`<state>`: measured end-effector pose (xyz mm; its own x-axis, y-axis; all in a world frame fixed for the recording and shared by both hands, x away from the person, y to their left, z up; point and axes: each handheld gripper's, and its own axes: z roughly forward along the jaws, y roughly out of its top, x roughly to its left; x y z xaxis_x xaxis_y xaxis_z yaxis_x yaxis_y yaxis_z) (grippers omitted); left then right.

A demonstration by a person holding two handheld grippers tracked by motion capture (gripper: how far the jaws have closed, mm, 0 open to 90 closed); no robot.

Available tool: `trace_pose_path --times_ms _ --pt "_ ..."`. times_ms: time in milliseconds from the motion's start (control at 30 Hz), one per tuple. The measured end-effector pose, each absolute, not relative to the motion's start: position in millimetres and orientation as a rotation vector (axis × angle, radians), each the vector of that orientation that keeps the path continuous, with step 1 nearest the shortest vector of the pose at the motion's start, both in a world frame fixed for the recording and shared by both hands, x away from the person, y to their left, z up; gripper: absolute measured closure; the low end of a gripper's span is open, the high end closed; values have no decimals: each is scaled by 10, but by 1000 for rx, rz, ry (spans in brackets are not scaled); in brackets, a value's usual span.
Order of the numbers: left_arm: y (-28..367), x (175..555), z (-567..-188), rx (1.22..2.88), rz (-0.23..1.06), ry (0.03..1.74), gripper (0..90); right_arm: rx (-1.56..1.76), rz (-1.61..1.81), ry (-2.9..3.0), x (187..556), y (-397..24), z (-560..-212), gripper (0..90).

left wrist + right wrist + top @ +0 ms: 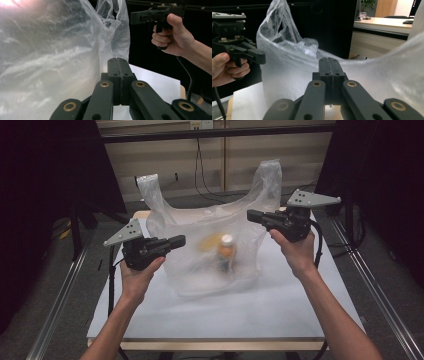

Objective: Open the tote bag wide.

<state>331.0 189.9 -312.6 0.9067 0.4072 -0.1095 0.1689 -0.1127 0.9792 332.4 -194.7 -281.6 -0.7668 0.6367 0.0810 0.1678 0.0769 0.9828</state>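
- The clear plastic bag [210, 245] stood on the white counter [225, 315], an orange bottle [226, 251] inside.
- The left tongs [181, 240] and right tongs [251, 214] flanked it, both clenched, empty.

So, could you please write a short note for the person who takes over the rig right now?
Left gripper: jaws shut, nothing seen between them, held just beside the left side of the plastic bag.
Right gripper: jaws shut, also with nothing seen between them, at the bag's upper right side near its handle.
Things: the translucent bag stands open on the white table, both handles up. Inside it stands an orange bottle with a white cap; something yellow lies beside it, too blurred to name.
Done: items are in the bag.
Left: probably to take the two handles; neither is gripped yet.
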Motion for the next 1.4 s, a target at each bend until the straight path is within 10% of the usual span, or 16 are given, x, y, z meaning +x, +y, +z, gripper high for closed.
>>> trace_pose_path --times_ms 733,1400 --pt "1482 3628 -2487 1652 265 479 900 815 1653 2029 3736 -1638 -2551 900" --pt "1263 3944 -3161 1882 260 593 900 918 1539 2148 3842 -1525 -3141 900"
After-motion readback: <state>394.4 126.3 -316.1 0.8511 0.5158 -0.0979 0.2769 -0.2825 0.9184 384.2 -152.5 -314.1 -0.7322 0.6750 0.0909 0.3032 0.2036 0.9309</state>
